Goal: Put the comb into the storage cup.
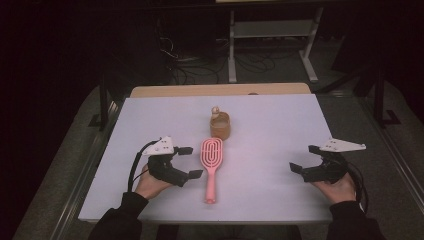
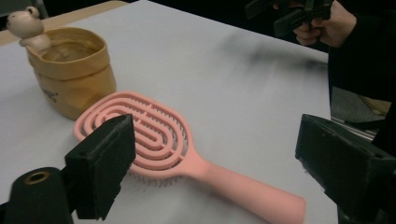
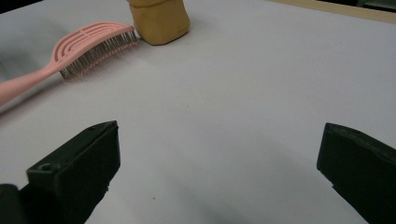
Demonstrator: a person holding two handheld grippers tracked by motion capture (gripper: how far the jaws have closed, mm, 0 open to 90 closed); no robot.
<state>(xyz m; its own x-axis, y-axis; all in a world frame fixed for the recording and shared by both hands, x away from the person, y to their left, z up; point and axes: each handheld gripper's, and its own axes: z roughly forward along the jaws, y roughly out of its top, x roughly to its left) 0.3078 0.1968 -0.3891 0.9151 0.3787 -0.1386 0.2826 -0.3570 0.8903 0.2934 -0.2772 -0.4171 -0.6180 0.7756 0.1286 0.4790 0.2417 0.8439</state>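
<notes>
A pink hairbrush [image 1: 211,165] lies bristles down on the white table [image 1: 280,125], handle toward the near edge. Just beyond its head stands a tan paper pouch [image 1: 220,127] with a small bear figure [image 1: 215,112] on its rim. My left gripper [image 1: 192,162] is open just left of the brush, nothing between its jaws. In the left gripper view the brush [image 2: 154,135] lies ahead of the left gripper [image 2: 219,140], with the pouch [image 2: 70,70] behind it. My right gripper [image 1: 303,158] stands open far to the right, over bare table [image 3: 224,93], and is open in its own view [image 3: 219,149].
A wooden tabletop edge [image 1: 220,90] shows behind the white surface. A white metal frame [image 1: 272,35] and cables stand on the dark floor beyond. Bare white table lies between the brush and my right gripper.
</notes>
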